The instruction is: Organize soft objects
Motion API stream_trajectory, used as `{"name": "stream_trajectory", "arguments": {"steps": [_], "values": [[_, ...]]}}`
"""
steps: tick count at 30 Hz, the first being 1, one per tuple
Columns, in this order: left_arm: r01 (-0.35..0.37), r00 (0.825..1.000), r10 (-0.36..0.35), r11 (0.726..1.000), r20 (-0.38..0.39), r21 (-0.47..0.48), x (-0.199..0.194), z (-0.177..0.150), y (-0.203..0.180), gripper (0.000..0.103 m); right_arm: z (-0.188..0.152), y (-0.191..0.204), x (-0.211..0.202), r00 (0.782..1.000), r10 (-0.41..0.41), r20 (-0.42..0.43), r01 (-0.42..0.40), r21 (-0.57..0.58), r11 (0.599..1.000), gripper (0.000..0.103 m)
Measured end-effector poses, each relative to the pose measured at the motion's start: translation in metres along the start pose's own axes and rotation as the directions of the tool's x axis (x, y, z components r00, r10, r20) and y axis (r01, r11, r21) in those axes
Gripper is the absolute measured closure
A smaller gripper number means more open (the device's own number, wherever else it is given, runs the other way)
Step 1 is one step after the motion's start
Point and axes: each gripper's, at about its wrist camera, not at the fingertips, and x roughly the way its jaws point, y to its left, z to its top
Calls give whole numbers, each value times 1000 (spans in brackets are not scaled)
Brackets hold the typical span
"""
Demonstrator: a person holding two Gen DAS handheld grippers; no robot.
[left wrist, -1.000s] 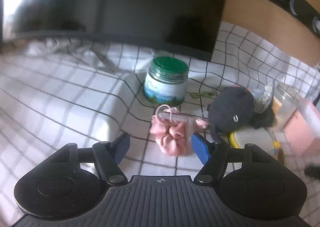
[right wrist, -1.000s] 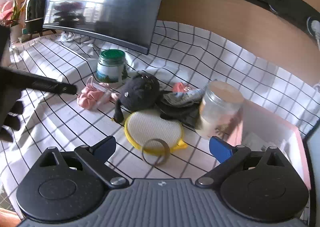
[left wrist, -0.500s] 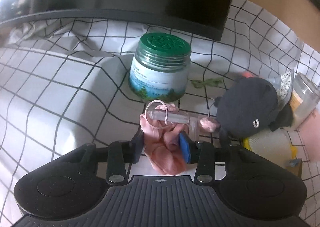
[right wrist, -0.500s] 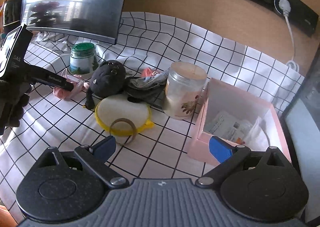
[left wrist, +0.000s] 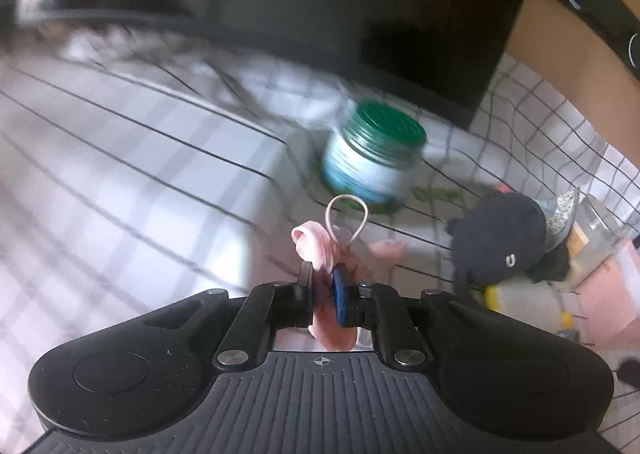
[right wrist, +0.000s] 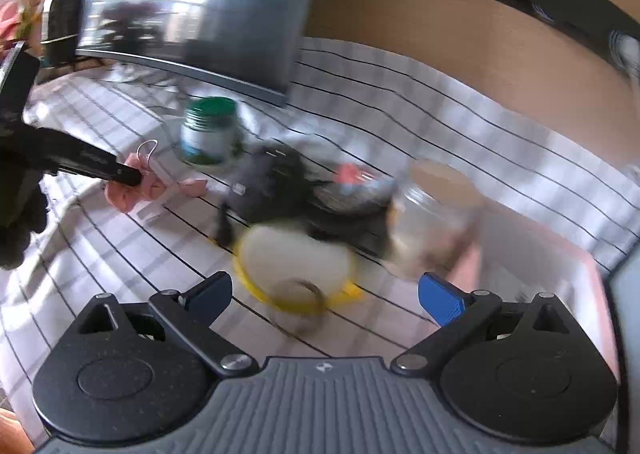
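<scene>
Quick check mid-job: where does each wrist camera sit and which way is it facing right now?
Left wrist: sits behind the left tool, looking forward over the checked cloth at the green-lidded jar; its fingers are shut on the pink pouch.
Right wrist: sits behind the open right tool, facing the yellow-rimmed disc, pink box and left tool.
Shared: jar, pouch, black plush toy.

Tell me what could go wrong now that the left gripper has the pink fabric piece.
The left gripper pinches only part of the pink fabric piece; the rest hangs free and could slip out. The dangling part or its cord loop might snag the green-lidded jar or black plush toy close by.
</scene>
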Motion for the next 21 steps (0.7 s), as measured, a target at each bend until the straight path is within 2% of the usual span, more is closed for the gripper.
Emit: {"name": "stream_trajectory", "arguments": {"steps": [3,9,12,15,18,21], "values": [[-32,999,32,999,29,-4,-25,-4,13,91,18,22,16,997,81,6,-81,-40,996,3],[-84,994,86,996,67,-31,-59,-16,39,91,49,80,59,972,235,-15,-235,-102,967,4],[-97,992,103,992,75,-78,-69,-21,53,91,60,100,83,951,304,-49,-308,-98,946,10],[-100,990,110,989,91,-111,-80,-24,63,91,67,116,101,923,377,-76,-383,-81,920,10],[-108,987,122,985,105,-133,-90,-27,69,91,67,131,114,906,414,-93,-421,-93,902,10],[-121,983,141,980,118,-161,-100,-30,77,91,62,143,127,905,409,-116,-421,-117,899,10]]}}
